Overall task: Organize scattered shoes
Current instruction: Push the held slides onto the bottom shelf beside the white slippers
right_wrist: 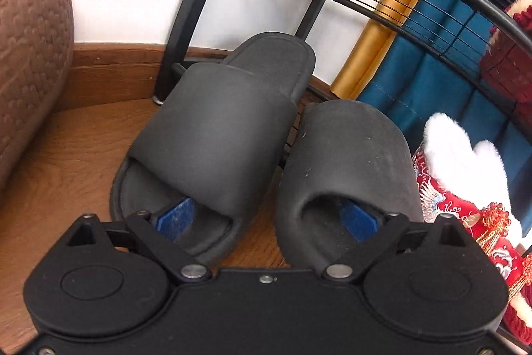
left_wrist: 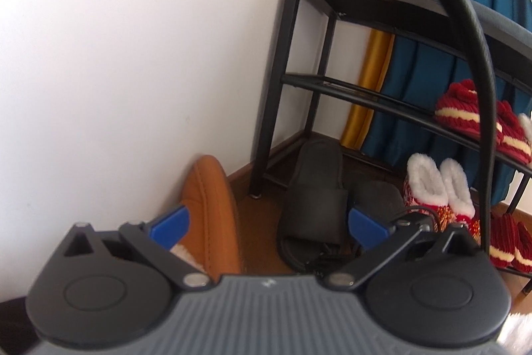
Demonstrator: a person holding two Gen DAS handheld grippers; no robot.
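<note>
Two black slide slippers lie side by side on the wood floor under the shoe rack: the left slipper and the right slipper. My right gripper is open wide, with one blue fingertip inside the left slipper's mouth and the other inside the right slipper's. A brown leather slipper with pale fleece lining stands on edge by the wall, its sole facing the right wrist camera. My left gripper is open, its left pad against the brown slipper; I cannot tell if it bears on it.
The black metal shoe rack with a grey padded top stands in the corner. Red knitted slippers sit on its shelf. White-furred red embroidered boots stand beside the black pair. A black cable crosses the left wrist view. Teal and gold curtains hang behind.
</note>
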